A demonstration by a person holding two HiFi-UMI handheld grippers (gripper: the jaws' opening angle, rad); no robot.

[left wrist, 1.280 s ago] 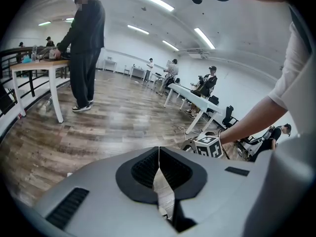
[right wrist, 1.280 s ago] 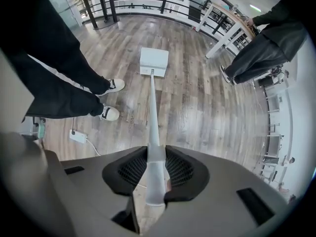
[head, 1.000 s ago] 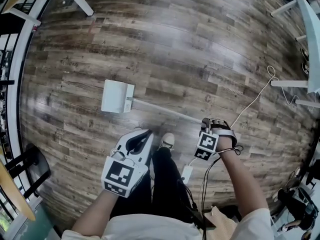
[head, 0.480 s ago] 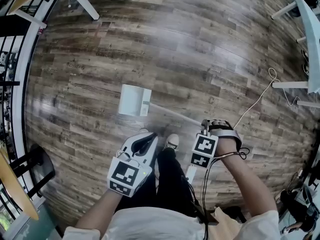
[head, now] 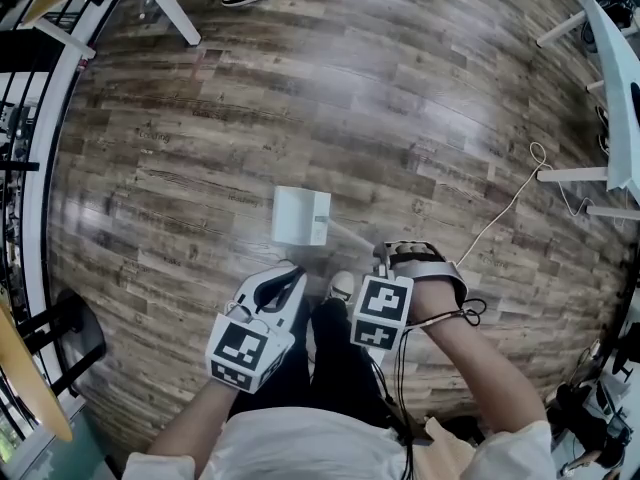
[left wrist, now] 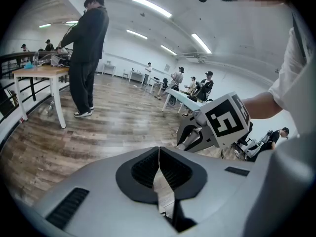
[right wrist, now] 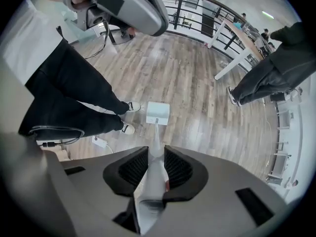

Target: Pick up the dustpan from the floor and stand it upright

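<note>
White dustpan (right wrist: 158, 113) beneath right hand-held gripper (right wrist: 156, 157)

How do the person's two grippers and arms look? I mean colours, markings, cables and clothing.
The left gripper and the right gripper both have smooth light-grey shells with black ribbed pads inside. Each carries a white cube with black square markers. A black strap sits just behind the right gripper's cube, and thin black cables trail from there. The person wears a white short-sleeved shirt.
</note>
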